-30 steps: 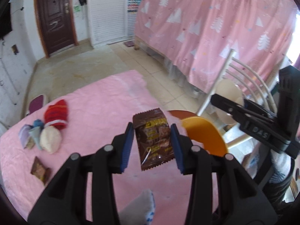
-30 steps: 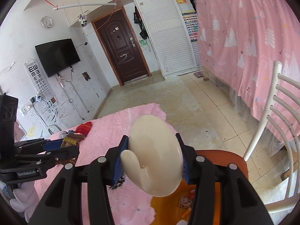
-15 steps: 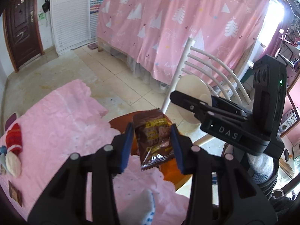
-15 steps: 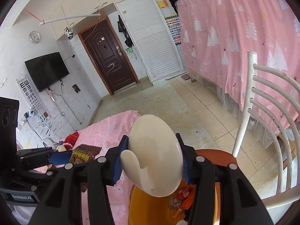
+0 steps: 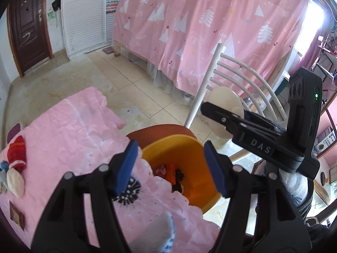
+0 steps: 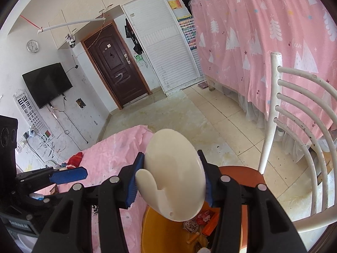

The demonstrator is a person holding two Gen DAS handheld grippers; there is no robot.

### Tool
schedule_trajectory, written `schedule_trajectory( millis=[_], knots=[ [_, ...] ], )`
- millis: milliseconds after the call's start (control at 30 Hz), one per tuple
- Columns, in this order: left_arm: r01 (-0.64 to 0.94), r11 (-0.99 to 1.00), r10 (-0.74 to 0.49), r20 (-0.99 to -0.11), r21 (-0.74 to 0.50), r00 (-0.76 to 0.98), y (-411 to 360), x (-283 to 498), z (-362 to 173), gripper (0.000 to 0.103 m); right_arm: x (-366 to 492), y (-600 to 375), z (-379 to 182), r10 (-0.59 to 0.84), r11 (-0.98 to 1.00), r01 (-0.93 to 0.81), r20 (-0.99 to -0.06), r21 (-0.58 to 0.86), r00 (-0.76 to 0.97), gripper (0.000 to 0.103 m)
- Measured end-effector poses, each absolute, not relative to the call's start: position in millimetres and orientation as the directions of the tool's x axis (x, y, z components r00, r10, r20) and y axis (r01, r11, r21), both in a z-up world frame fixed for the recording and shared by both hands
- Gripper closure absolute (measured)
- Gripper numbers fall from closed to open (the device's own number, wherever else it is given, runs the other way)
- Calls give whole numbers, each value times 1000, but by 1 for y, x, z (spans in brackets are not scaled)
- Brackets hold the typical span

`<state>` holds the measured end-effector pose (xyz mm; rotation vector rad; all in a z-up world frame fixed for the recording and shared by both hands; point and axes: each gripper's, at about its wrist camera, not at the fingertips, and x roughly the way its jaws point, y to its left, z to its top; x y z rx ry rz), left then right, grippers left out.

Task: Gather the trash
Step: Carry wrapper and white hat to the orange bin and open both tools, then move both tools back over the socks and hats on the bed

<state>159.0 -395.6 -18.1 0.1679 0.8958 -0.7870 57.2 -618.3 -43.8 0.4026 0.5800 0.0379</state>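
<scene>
My left gripper (image 5: pixel 169 154) hangs over the orange bin (image 5: pixel 189 141), its jaws opening with nothing between the blue pads (image 5: pixel 126 166). Red and dark wrappers (image 5: pixel 169 171) lie in the bottom of the bin. My right gripper (image 6: pixel 171 168) is shut on a cream whale-shaped piece (image 6: pixel 174 175), held above the orange bin (image 6: pixel 147 234). In the left wrist view that cream piece (image 5: pixel 225 103) and the right gripper (image 5: pixel 212 110) sit to the right of the bin. One blue pad (image 6: pixel 69 175) of the left gripper shows at the left in the right wrist view.
The bin stands on the red-brown seat (image 5: pixel 160 130) of a white chair (image 6: pixel 294 116), against a table with a pink cloth (image 5: pixel 63 137). On the cloth lie a red knitted toy (image 5: pixel 18 154), a small brown wrapper (image 5: pixel 16 217) and a white-and-blue sock (image 5: pixel 160 232).
My left gripper swung right from over the table to above the bin, then its jaws spread and the brown snack wrapper left them. The right gripper still holds the cream piece.
</scene>
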Motion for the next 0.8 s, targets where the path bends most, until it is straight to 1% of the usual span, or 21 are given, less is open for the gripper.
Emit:
schedule_trajectory(
  millis=[100,167,200,233,433,800],
  knots=[
    [663,726,-542,-747,-184,385,-385,160,-15,41,58,-614,-41,144,924,76,-526,375,838,61],
    [656,731,-543,-742,-187,394,-377,160,-12,41,58,-611,-39,135,925,84,-525,371,840,51],
    [651,736,-541,-739,-185,402,-373,160,-11,41,57,-610,-39,131,924,87,-522,372,843,43],
    [648,738,-543,-735,-187,406,-369,160,-9,41,57,-609,-38,127,923,92,-521,373,844,39],
    [631,748,-557,-711,-205,430,-343,161,-1,41,64,-588,-27,132,935,72,-530,348,838,39],
    [574,782,-563,-673,-245,480,-283,166,8,41,91,-515,-1,171,965,-31,-538,260,826,39]
  ],
)
